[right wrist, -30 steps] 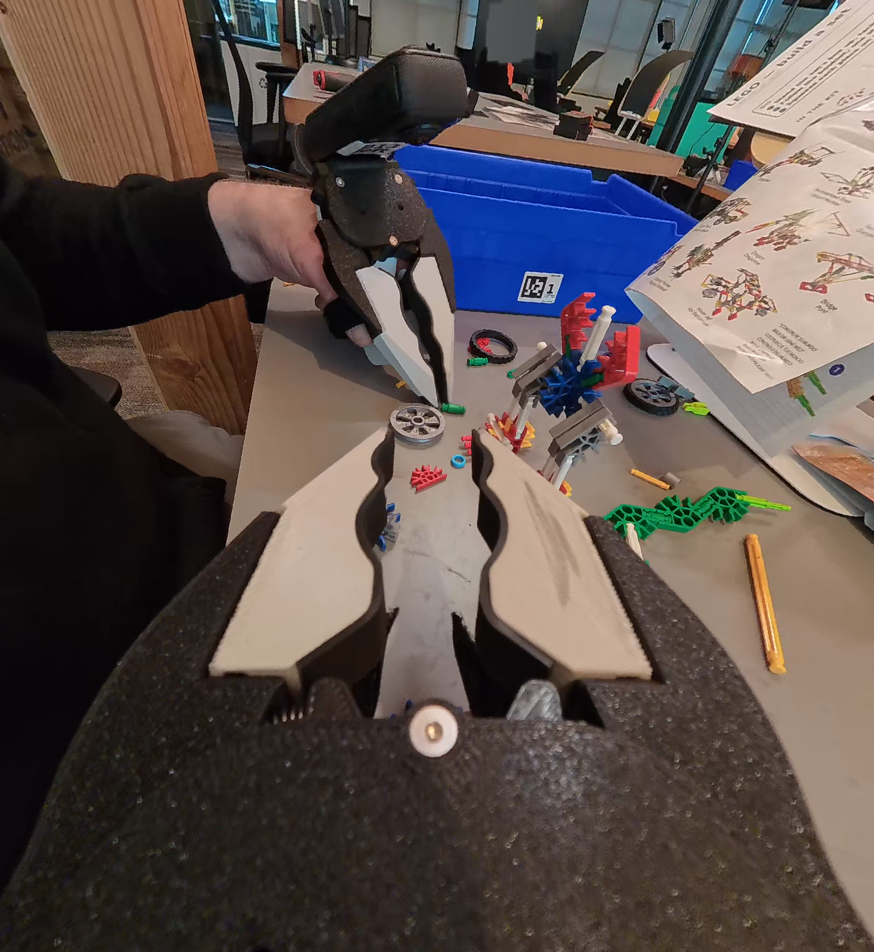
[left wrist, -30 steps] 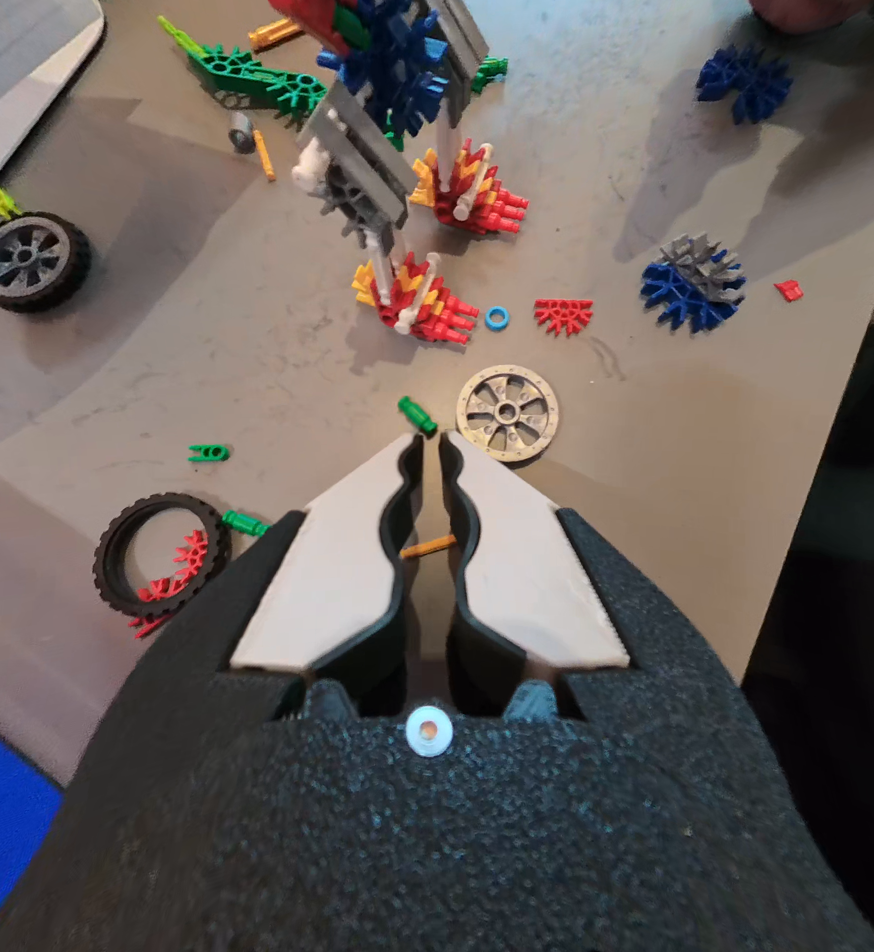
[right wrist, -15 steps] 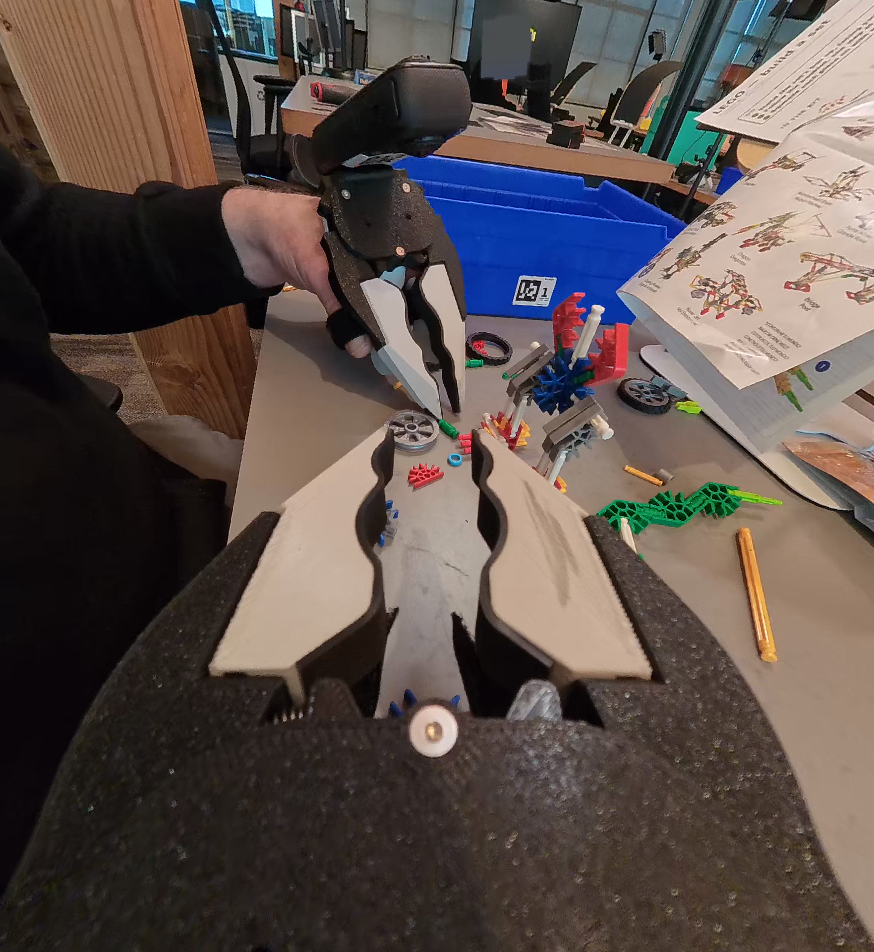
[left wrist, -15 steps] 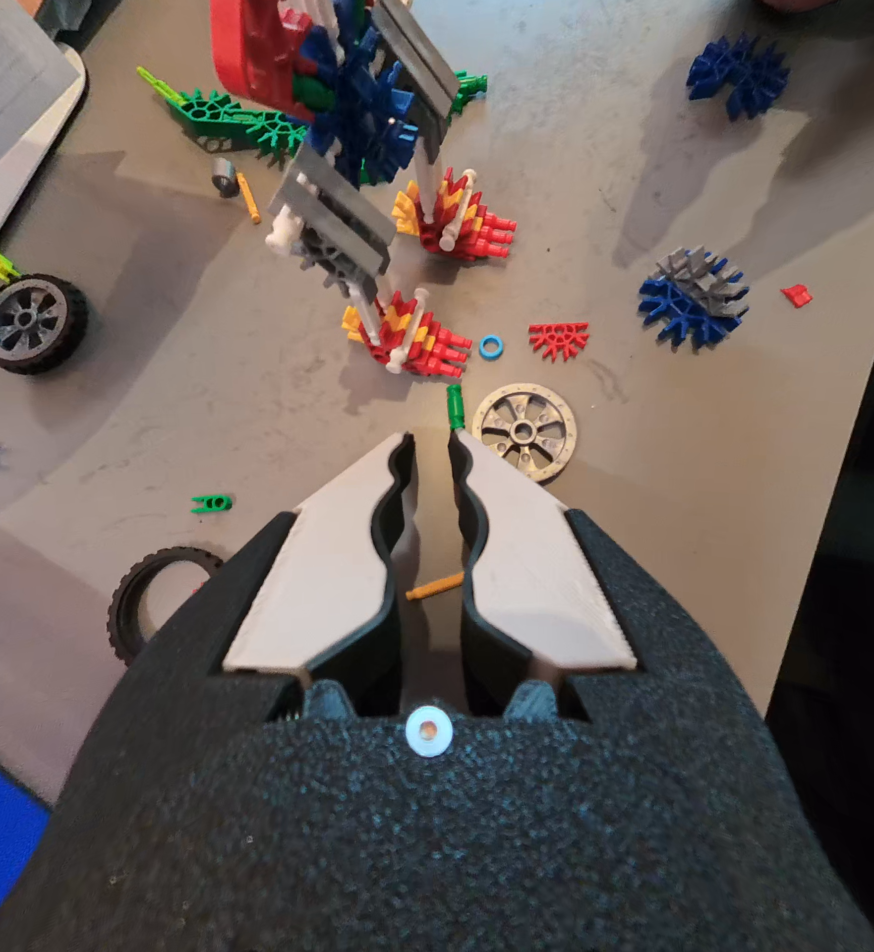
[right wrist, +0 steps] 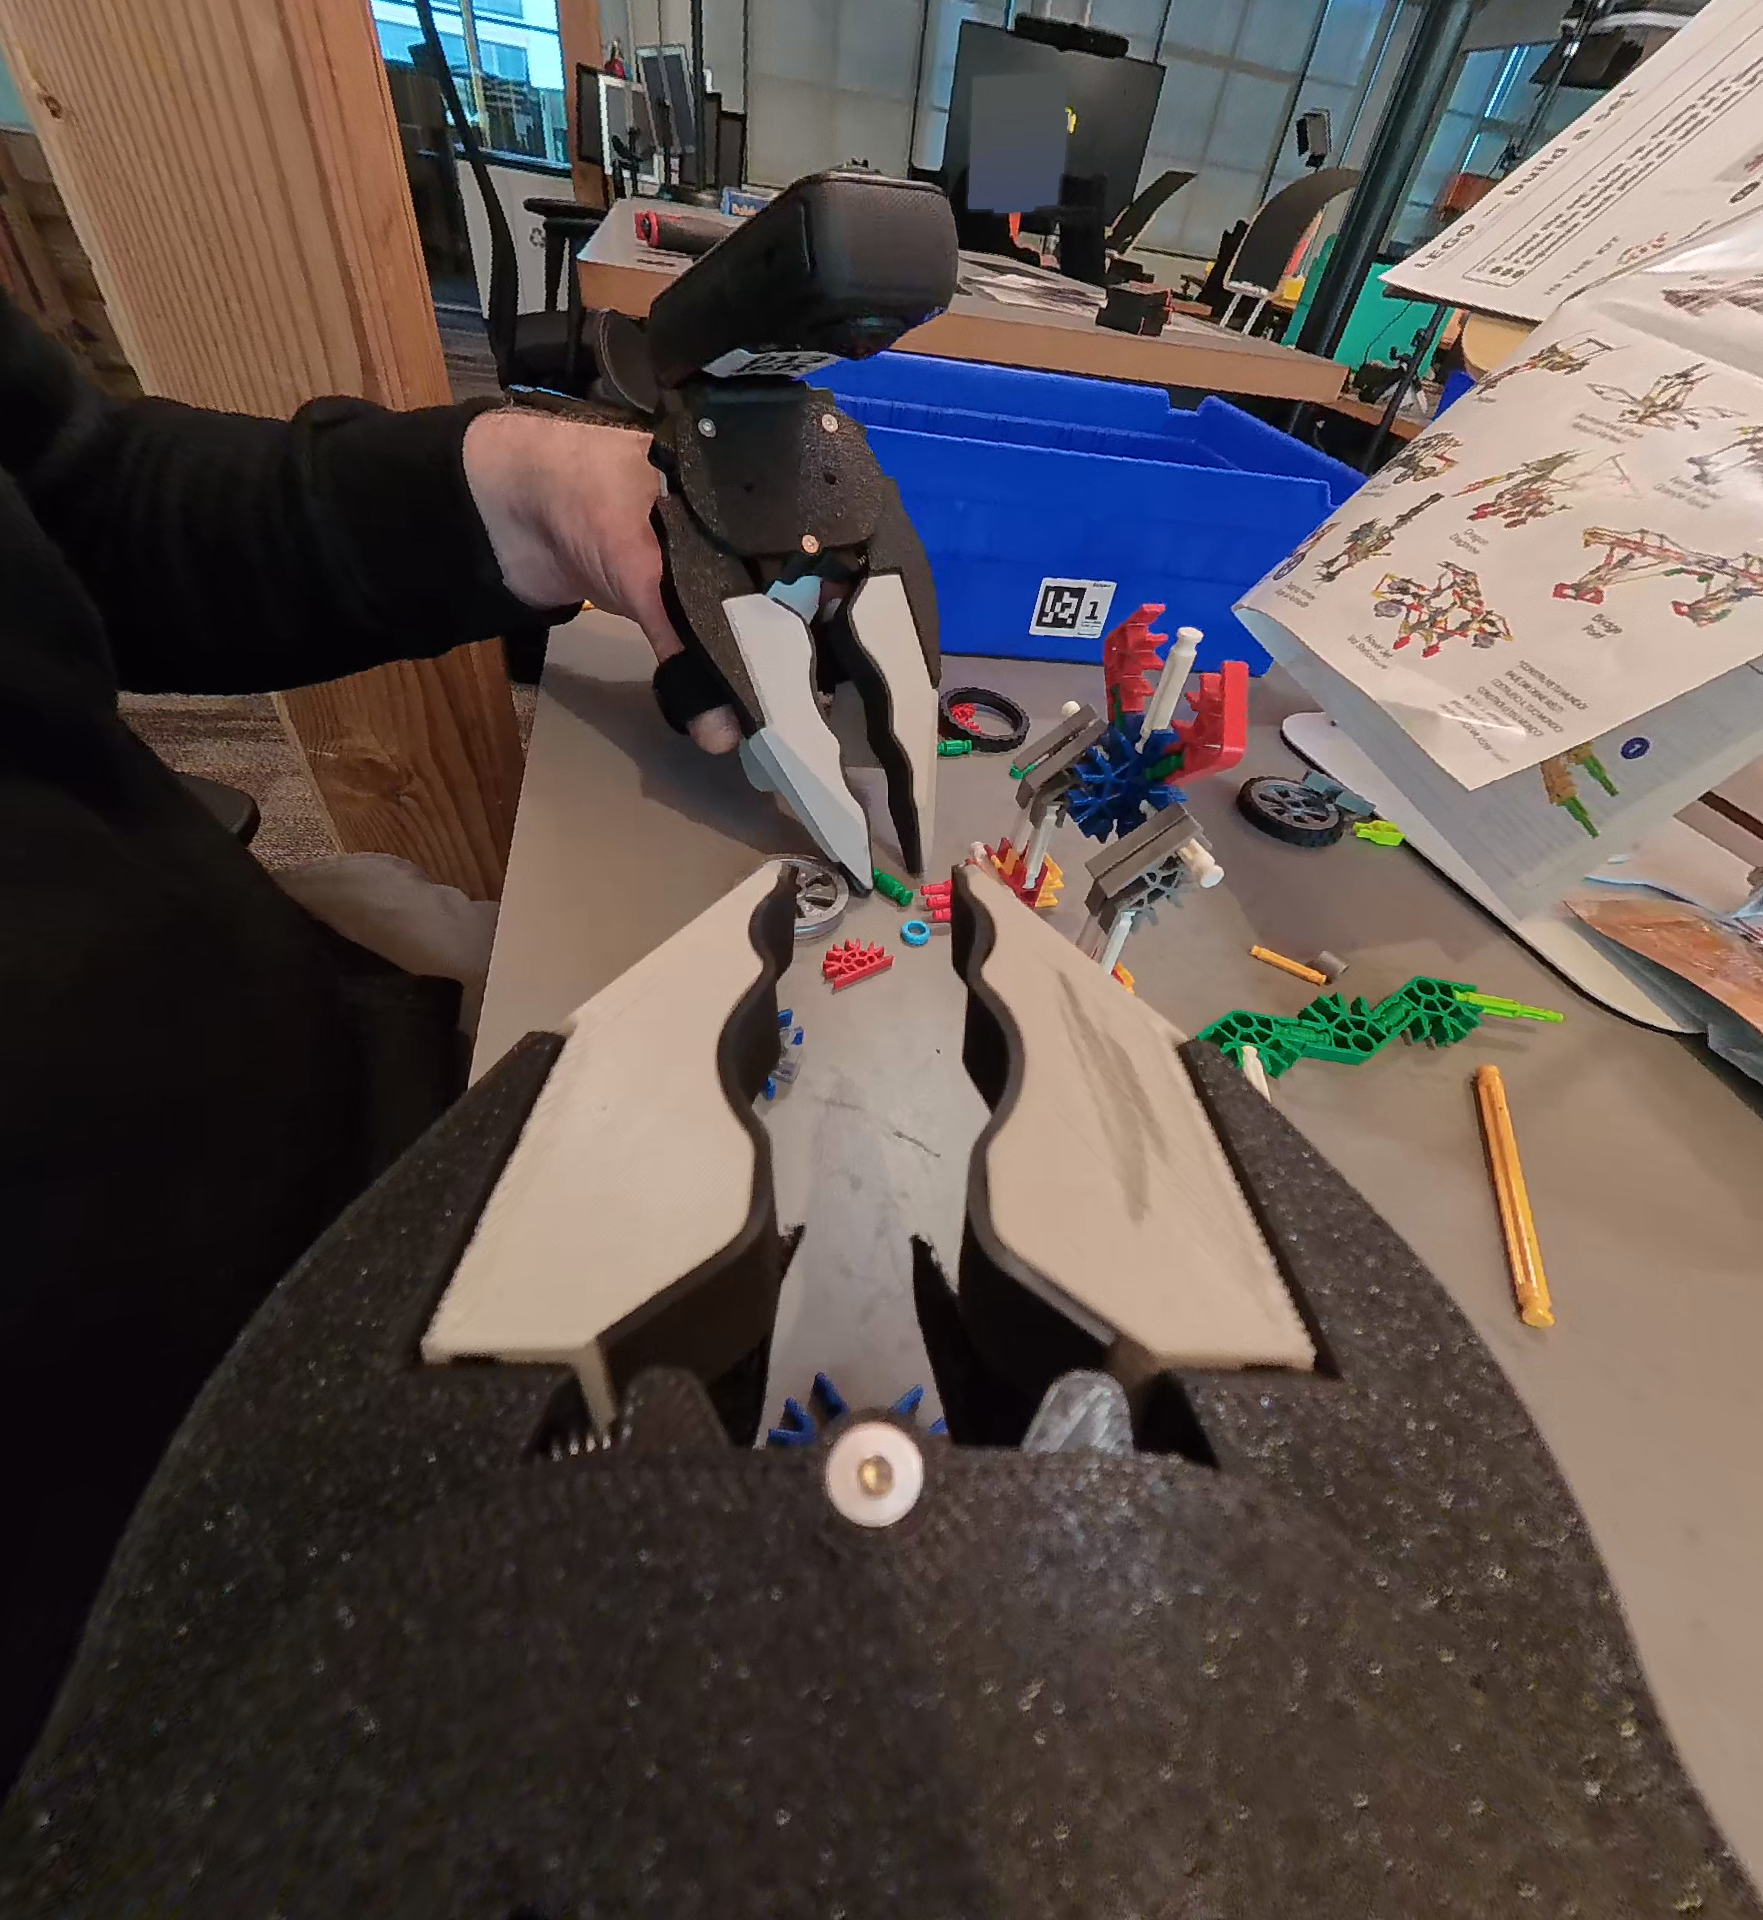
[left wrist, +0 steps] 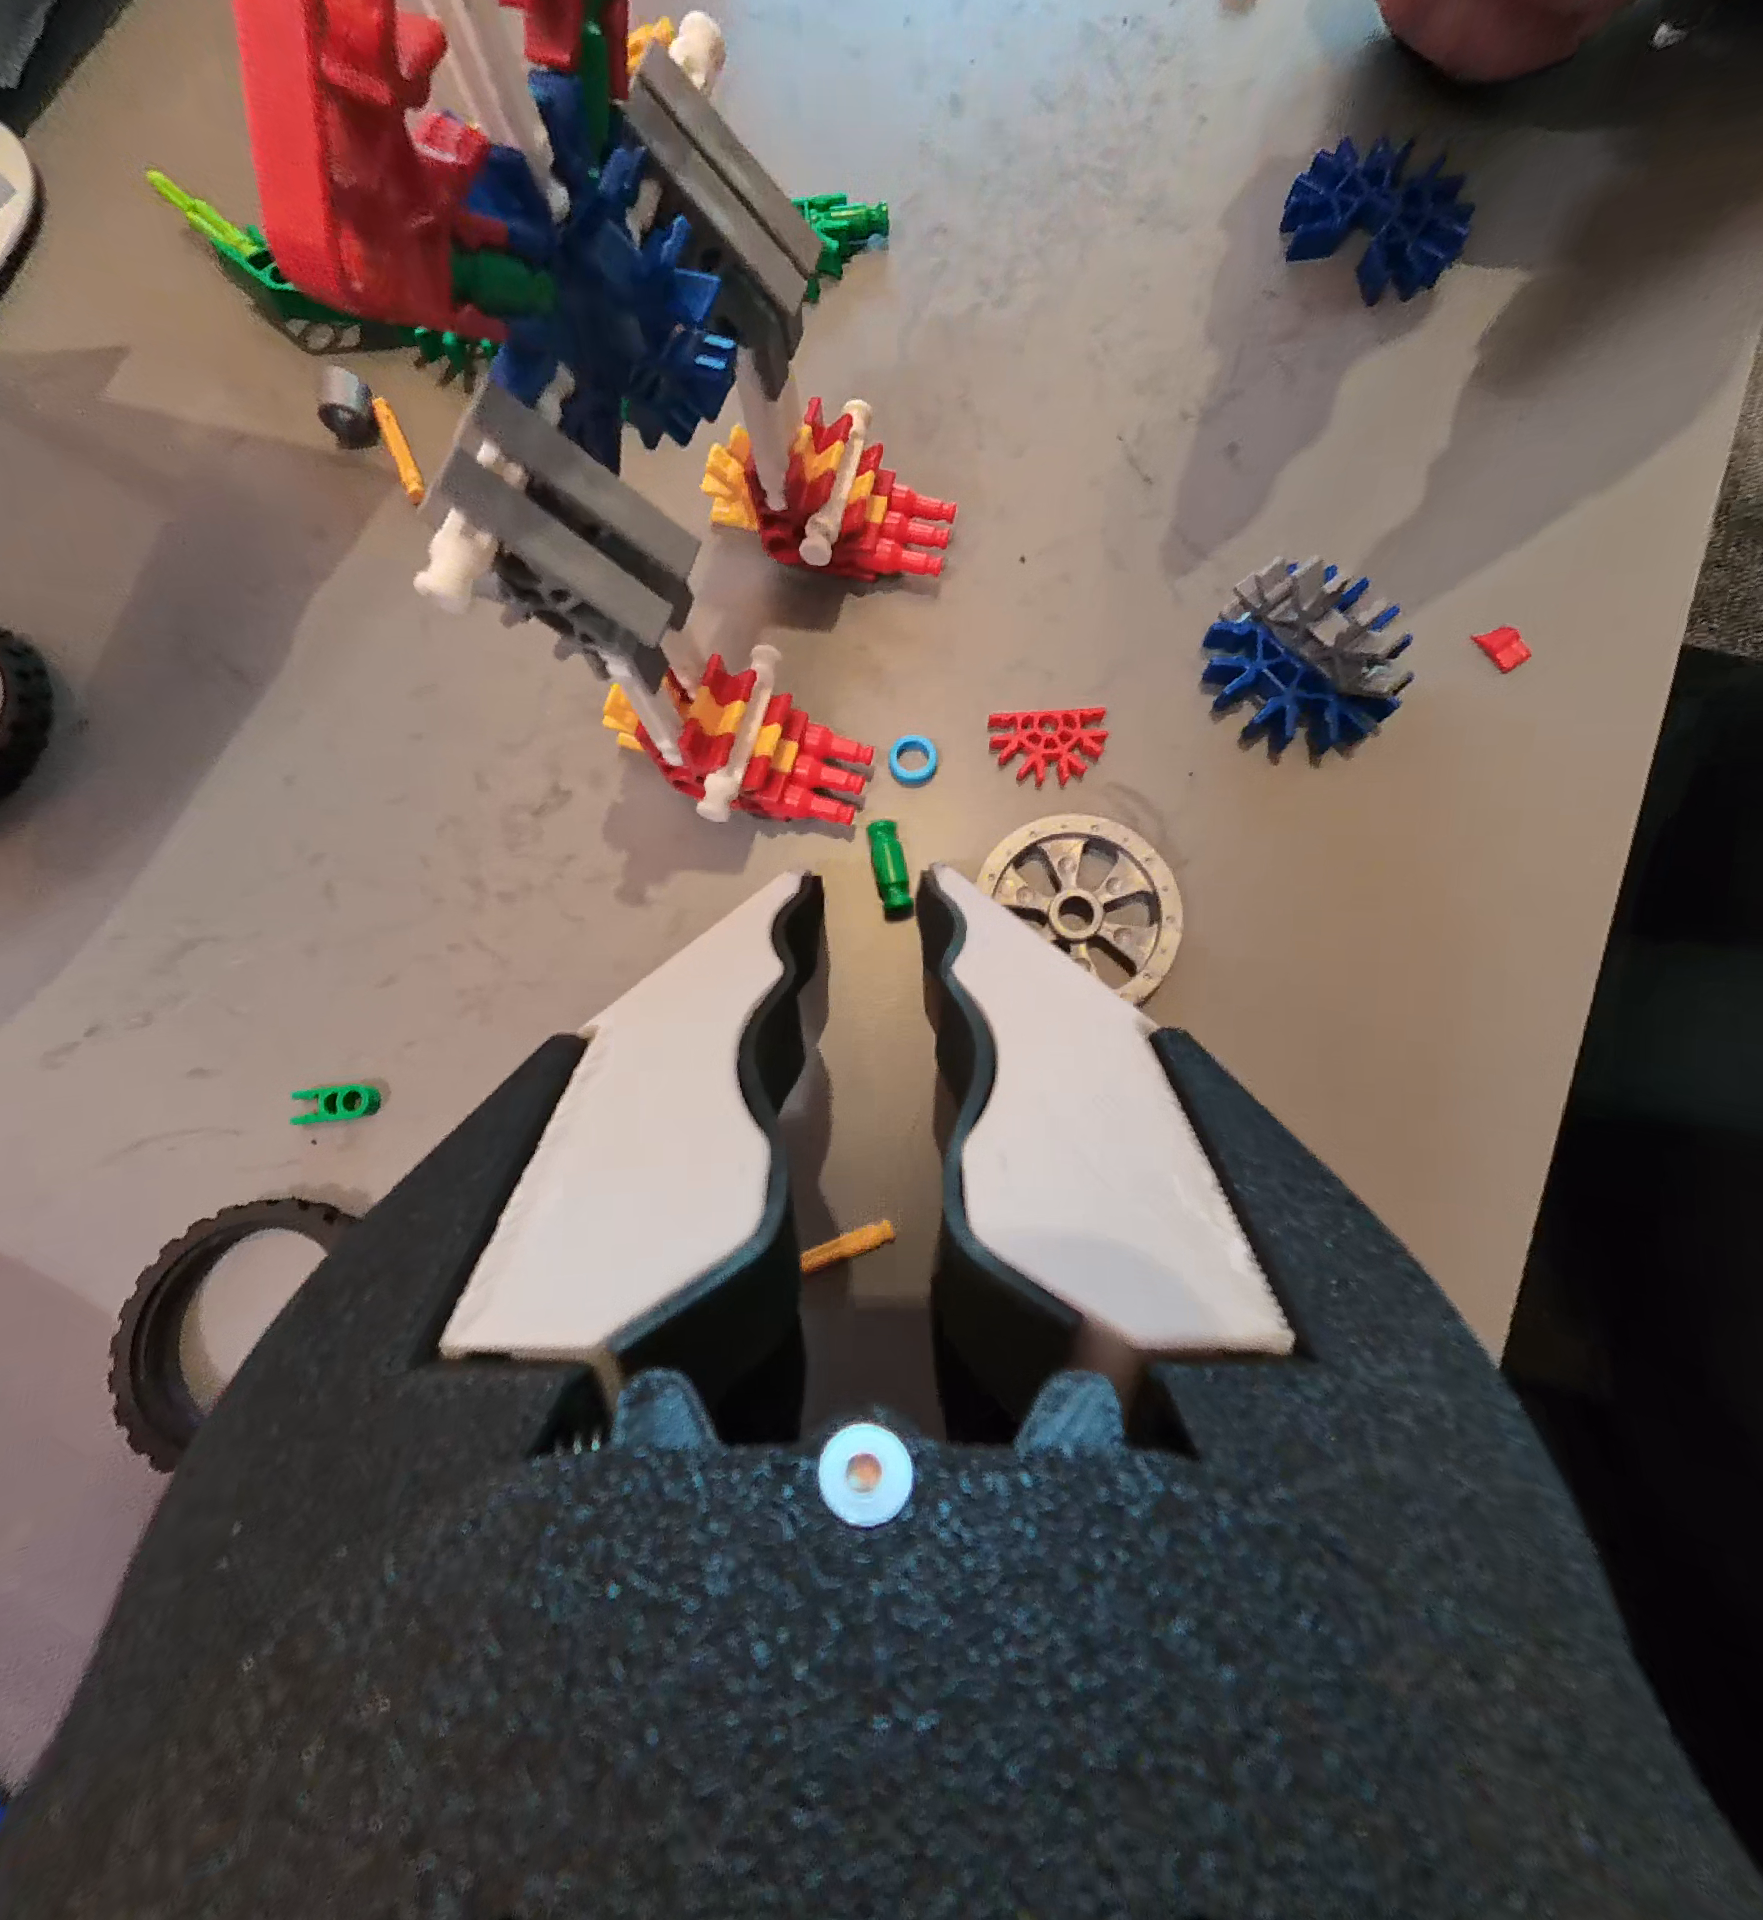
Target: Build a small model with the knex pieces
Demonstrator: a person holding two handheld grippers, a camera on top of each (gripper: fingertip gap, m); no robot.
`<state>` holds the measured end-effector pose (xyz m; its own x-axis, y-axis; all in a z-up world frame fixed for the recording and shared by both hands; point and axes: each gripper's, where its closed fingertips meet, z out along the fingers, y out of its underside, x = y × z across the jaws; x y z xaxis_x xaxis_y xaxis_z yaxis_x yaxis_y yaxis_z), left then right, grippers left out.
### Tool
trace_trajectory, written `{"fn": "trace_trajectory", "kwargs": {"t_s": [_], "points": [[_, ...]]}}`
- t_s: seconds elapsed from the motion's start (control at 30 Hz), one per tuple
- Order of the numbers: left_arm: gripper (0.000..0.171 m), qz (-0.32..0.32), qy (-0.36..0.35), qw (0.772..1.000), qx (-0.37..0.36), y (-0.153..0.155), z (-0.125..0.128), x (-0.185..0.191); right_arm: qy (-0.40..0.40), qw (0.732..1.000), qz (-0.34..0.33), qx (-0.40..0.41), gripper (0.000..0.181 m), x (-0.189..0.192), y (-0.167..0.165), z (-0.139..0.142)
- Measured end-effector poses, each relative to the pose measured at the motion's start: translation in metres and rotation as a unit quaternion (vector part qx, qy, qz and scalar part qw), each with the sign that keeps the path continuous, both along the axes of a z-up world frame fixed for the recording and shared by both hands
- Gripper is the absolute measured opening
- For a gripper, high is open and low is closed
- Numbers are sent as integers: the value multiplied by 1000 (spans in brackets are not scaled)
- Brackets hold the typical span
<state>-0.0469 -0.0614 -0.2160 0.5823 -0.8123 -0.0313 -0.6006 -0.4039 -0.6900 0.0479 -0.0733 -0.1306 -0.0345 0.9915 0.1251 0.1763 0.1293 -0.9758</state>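
You lowered the left gripper (left wrist: 869, 883), jaws parted and empty, onto the green rod (left wrist: 890, 868); the right gripper (right wrist: 869, 883) stayed open, holding nothing.

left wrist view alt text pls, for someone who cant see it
The left claw is open, its tips low over a grey table, with a small green rod lying just ahead of the gap. A grey spoked wheel hub lies right of the tips; a colourful construction-toy model stands beyond, loose pieces scattered about.
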Motion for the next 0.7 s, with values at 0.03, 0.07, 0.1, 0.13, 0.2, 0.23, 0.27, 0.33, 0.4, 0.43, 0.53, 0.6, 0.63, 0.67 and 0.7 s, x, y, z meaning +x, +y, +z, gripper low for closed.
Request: {"fn": "trace_trajectory", "kwargs": {"t_s": [0.03, 0.07, 0.1, 0.13, 0.2, 0.23, 0.27, 0.33, 0.4, 0.43, 0.53, 0.6, 0.63, 0.67, 0.7], "points": [[18, 1, 3, 1000, 0, 0, 0, 0, 0, 1000, 0, 0, 29, 0, 0, 0], [17, 0, 3, 1000, 0, 0, 0, 0, 1, 1000, 1, 0, 29, 0, 0, 0], [13, -4, 1, 1000, -1, -1, 0, 2, 1, 1000, 1, -1, 29, 0, 0, 0], [9, -7, -1, 1000, -2, -2, -1, 4, 1, 1000, 2, -1, 29, 0, 0, 0], [6, -8, -2, 1000, 2, -3, -1, 6, 2, 1000, 2, -1, 29, 0, 0, 0], [6, -8, -1, 1000, 3, -3, -1, 6, 2, 1000, 2, -1, 29, 0, -1, 0], [5, -9, 0, 1000, 6, -3, -1, 6, 2, 1000, 2, -1, 29, 0, -1, 0], [5, -11, 4, 1000, 17, -2, 0, 6, 1, 1000, 2, 1, 29, 0, -1, 0], [5, -19, 12, 999, 38, -2, 4, 8, 0, 1000, 2, -1, 29, -1, -1, 0], [5, -23, 12, 998, 48, -3, 8, 9, 0, 1000, 1, -5, 29, -2, -1, 1], [5, -36, 8, 995, 90, -4, 27, 14, -8, 1000, -16, -7, 29, -9, 4, 2], [5, -53, 10, 989, 140, -5, 46, 20, -18, 1000, -20, -3, 28, -16, 6, 4], [5, -69, 11, 983, 168, -7, 55, 24, -24, 1000, -20, 2, 27, -20, 6, 6], [5, -81, 14, 977, 195, -9, 65, 29, -29, 999, -22, 6, 27, -24, 8, 8], [5, -84, 20, 971, 221, -8, 74, 31, -34, 999, -27, 9, 27, -28, 11, 10]]}}
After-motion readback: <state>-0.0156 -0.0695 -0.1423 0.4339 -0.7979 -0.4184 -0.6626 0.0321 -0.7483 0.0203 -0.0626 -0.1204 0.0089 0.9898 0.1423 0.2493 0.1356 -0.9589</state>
